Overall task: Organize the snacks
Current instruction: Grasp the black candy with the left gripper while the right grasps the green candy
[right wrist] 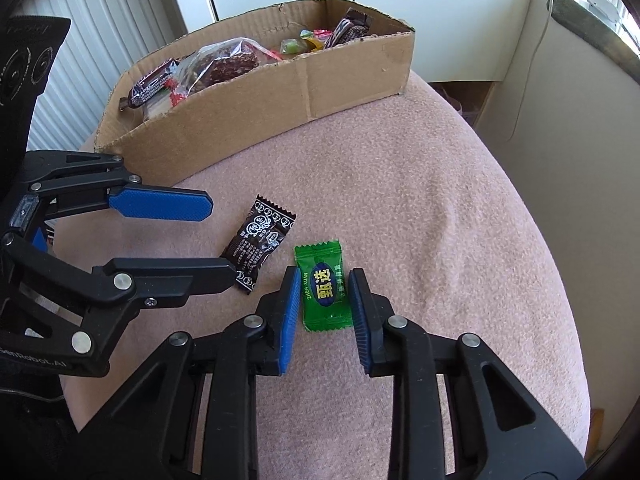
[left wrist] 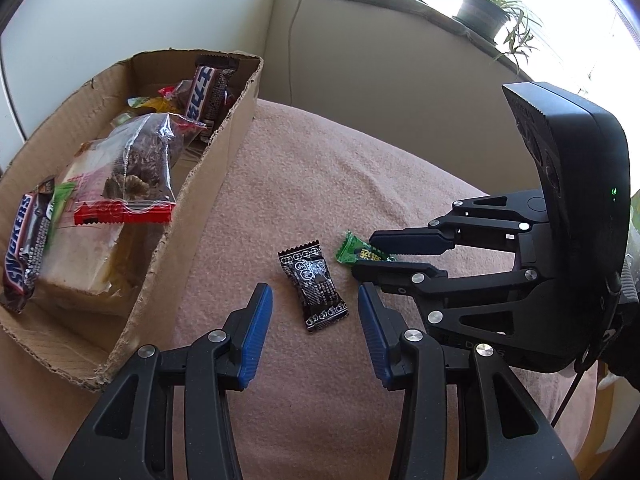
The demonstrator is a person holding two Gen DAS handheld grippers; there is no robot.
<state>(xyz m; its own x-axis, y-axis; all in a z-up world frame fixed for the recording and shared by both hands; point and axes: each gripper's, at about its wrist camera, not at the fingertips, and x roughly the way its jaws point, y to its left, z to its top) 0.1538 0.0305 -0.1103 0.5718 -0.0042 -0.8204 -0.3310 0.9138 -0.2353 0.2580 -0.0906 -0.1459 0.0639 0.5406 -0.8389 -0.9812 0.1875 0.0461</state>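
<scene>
A black-wrapped candy (left wrist: 316, 288) (right wrist: 260, 248) and a green-wrapped candy (left wrist: 354, 250) (right wrist: 324, 292) lie side by side on a pink cloth surface (left wrist: 320, 168). My left gripper (left wrist: 313, 292) (right wrist: 220, 240) is open and straddles the black candy, with a gap between each blue pad and the wrapper. My right gripper (right wrist: 325, 276) (left wrist: 363, 254) has its pads against both long sides of the green candy, which still rests on the cloth. A cut-down cardboard box (left wrist: 200, 216) (right wrist: 280, 92) holding snacks stands just beyond the two candies.
The box holds a Snickers bar (left wrist: 20, 256), a clear bag of brown pastry (left wrist: 136, 168) and several small sweets. The pink surface drops away at its rounded right edge (right wrist: 560, 260). A potted plant (left wrist: 484, 12) stands on a ledge behind, and a cable (left wrist: 296, 32) hangs there.
</scene>
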